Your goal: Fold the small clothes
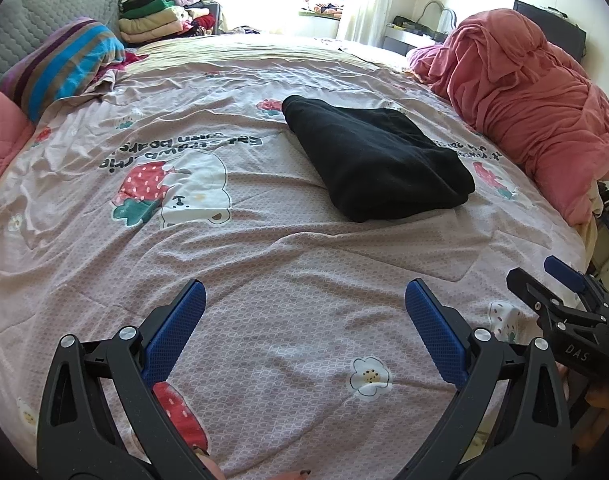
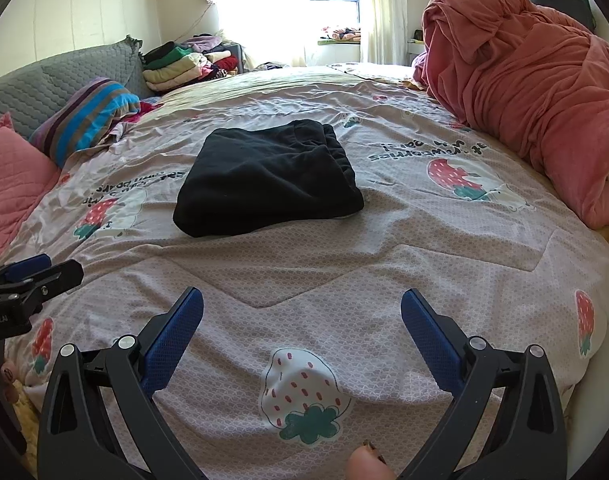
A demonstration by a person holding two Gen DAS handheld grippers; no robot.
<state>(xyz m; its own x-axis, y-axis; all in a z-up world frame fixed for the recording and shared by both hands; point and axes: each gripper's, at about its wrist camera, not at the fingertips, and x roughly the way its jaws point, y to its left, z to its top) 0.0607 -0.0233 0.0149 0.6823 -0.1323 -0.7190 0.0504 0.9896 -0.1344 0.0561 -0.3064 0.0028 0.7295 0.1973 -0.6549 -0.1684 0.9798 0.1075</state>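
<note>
Left wrist view: the fingers [image 1: 184, 336] of the left gripper [image 1: 304, 292] are spread wide and empty, hovering over the bedspread [image 1: 288, 264]. The right gripper [image 2: 302, 300] is likewise released, holding nothing; it shows at the right edge of the left view, beside its partner. Ahead of both, well apart from the fingers, a black garment [image 1: 376, 160] lies on the bed as a compact folded bundle, its gathered edge, probably a waistband, turned toward the red blanket [image 2: 524, 92]. Judged from its look, the garment is soft, light knit cloth that will sag and unfold if lifted by one layer; a pinch through all layers at a near corner or along the thick folded edge seems safest. Striped pillow [image 2: 88, 116] and stacked clothes [image 2: 180, 68] lie farther off, near the headboard side.
</note>
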